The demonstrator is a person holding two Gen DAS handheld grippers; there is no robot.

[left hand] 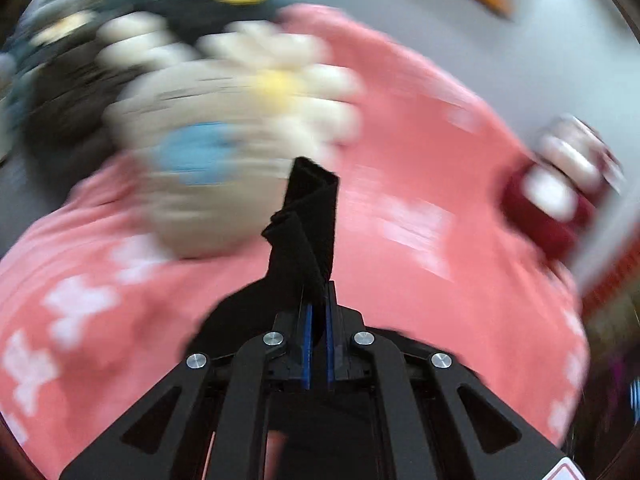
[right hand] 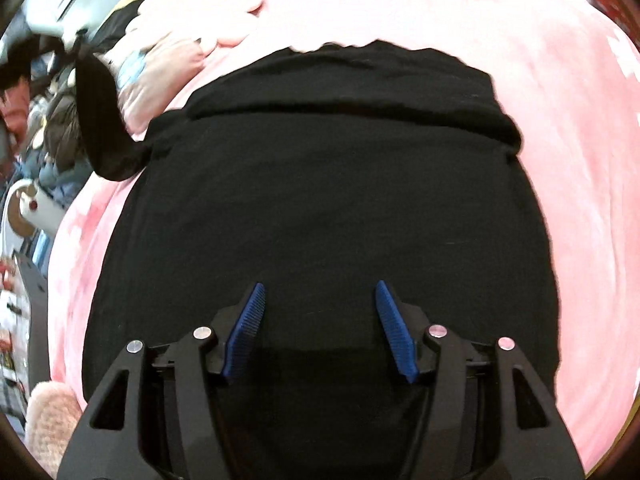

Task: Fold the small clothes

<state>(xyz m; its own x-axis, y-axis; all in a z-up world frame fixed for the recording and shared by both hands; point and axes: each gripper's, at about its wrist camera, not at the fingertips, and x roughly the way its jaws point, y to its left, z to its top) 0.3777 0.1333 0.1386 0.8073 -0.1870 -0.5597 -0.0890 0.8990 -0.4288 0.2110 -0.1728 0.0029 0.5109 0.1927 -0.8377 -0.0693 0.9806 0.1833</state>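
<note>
Left gripper [left hand: 317, 300] is seen clamped on a strip of the black garment [left hand: 310, 220], the two blue pads pressed nearly together with the dark fabric pinched between them and standing up in a folded band ahead of the fingertips. Right gripper [right hand: 320, 292] is seen with its two blue ribbed pads [right hand: 245, 330] held well apart, nothing pinched between them, poised over the black garment [right hand: 320, 184].

One black garment is counted. It lies spread on a pink blanket [right hand: 560, 128] patterned with pale shapes, its far edge turned over in a thick fold, and one narrow strip [right hand: 100, 120] is drawn up and away at the upper left of the right wrist view.

On the same blanket, one plush cushion [left hand: 224, 120] is made out in the left wrist view, cream with a yellow centre, petal-like lobes and a blue patch; motion blur hides its details. One dark red object with white parts [left hand: 556, 192] sits near the blanket's right edge, too blurred to be named. One fuzzy pink item [right hand: 52, 424] is seen at the lower left of the right wrist view.

No brand, label or writing can be read in either view.
</note>
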